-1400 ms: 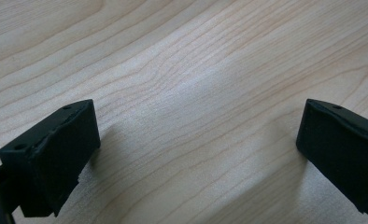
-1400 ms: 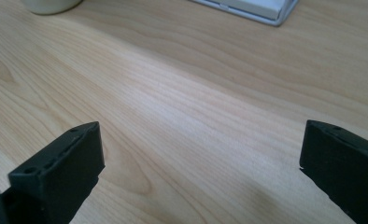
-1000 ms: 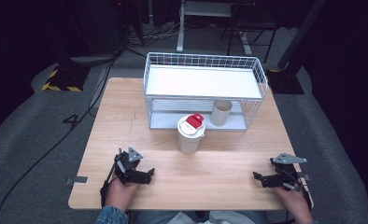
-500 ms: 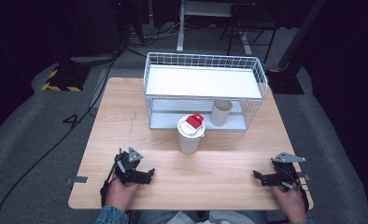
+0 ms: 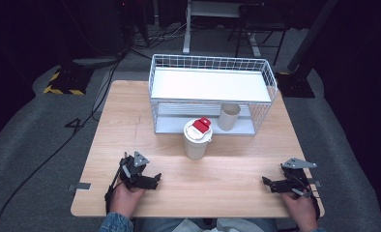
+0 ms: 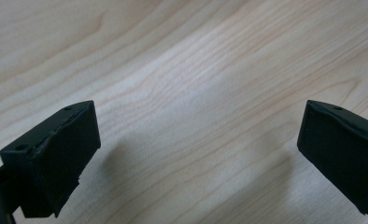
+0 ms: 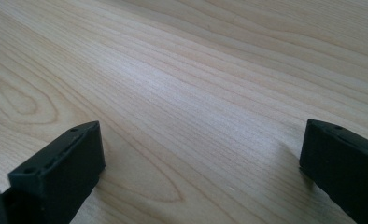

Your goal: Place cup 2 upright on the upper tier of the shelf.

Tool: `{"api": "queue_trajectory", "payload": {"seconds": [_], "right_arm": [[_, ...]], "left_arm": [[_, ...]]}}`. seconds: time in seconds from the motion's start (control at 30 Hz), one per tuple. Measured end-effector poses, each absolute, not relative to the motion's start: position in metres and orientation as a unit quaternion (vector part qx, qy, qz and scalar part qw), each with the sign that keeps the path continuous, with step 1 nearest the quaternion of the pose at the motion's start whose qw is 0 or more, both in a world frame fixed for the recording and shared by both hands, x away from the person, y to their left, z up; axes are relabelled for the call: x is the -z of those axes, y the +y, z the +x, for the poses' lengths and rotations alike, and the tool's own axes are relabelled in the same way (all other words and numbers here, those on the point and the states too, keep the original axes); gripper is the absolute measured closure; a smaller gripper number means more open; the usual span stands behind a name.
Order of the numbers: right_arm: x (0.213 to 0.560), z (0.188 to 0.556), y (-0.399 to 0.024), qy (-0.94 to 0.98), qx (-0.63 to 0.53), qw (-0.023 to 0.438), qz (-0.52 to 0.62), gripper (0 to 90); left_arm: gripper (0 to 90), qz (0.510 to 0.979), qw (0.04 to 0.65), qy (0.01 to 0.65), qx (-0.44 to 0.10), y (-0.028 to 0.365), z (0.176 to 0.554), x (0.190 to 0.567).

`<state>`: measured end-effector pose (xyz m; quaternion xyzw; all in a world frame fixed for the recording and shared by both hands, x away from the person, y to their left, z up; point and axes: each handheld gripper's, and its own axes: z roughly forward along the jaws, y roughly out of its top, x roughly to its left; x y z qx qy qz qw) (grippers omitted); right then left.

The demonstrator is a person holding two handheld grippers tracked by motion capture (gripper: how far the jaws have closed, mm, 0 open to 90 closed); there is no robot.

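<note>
Two hand-held grippers, left [image 5: 154,178] and right [image 5: 266,182], spread wide on near desk [image 5: 237,169]; white lidded cup [image 5: 197,140] mid-desk before wire rack [image 5: 210,96], probably light, smooth, best pinched around its sides.

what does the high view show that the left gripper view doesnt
The high view alone takes in the white lidded container with a red flap, the white wire shelf rack behind it, the beige paper cup on the rack's lower shelf, and the right gripper near the table's front right corner. The left gripper view alone gives a close look between its own black jaws, which stand wide apart with nothing between them. Both share the light wooden table and the left gripper.
</note>
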<state>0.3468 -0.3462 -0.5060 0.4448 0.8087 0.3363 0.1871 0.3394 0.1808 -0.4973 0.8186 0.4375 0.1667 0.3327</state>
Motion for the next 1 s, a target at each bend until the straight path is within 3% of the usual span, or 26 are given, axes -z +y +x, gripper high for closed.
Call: {"api": "queue_trajectory", "payload": {"seconds": [0.4,1.0], "right_arm": [[0.506,0.349,-0.347,0.814,-0.338,0.183,0.435,0.0],[0.506,0.353,-0.346,0.820,-0.340,0.179,0.424,0.0]], "left_arm": [[0.0,0.798,0.395,0.424,-0.163,0.174,0.338,0.477],[0.0,0.794,0.434,0.394,-0.162,0.146,0.346,0.445]]}}
